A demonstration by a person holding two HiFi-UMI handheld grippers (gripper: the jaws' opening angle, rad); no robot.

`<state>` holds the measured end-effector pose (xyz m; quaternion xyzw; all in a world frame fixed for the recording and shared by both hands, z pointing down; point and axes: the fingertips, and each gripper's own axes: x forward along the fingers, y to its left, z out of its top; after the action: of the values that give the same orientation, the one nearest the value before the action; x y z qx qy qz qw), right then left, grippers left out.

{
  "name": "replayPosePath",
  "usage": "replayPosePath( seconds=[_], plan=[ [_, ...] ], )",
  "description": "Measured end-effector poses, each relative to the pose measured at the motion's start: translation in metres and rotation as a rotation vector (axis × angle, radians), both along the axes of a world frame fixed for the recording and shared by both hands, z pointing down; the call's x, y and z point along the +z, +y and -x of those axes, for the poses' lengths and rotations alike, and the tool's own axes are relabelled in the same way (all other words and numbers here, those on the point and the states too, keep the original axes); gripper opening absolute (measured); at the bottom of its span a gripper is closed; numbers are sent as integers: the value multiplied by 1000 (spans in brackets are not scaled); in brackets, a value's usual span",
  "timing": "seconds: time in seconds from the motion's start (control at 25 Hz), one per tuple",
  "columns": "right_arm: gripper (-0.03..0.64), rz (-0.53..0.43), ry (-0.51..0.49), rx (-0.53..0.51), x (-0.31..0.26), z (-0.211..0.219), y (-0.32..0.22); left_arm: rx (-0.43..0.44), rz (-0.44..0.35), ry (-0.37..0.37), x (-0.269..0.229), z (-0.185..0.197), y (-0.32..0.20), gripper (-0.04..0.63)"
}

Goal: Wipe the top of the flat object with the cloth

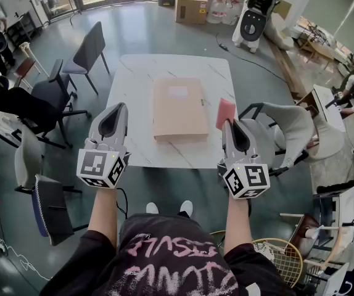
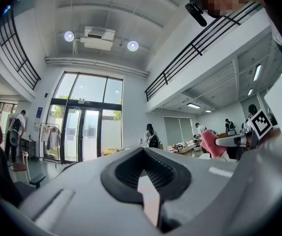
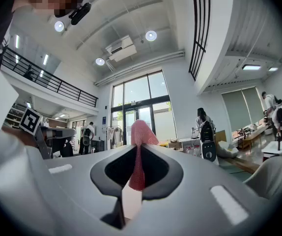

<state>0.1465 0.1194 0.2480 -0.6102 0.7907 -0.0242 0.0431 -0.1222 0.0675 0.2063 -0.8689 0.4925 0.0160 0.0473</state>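
Here, in the head view, both grippers are hovering short of the near edge of the table (image 1: 134, 85), where the flat brown object (image 1: 179, 108) is lying in the middle with bare top all round it. In the left gripper view the left gripper (image 2: 144, 151) is sitting closed on nothing, probably free to steady the object; in the right gripper view the right gripper (image 3: 137, 150) is pinching the pink cloth (image 3: 141, 129), most of it standing free for wiping
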Motion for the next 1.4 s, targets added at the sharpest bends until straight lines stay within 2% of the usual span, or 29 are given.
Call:
replayPosePath(
  seconds=[0.68,1.08,1.4],
  plan=[
    [41,-13,-10,8,7,-9,7,2,9,-12,6,-12,13,4],
    [41,-29,-19,4,7,-26,8,-1,13,-9,6,-30,14,4],
    [41,-40,-28,-39,9,-45,3,-10,15,-17,8,-57,15,3]
  ],
)
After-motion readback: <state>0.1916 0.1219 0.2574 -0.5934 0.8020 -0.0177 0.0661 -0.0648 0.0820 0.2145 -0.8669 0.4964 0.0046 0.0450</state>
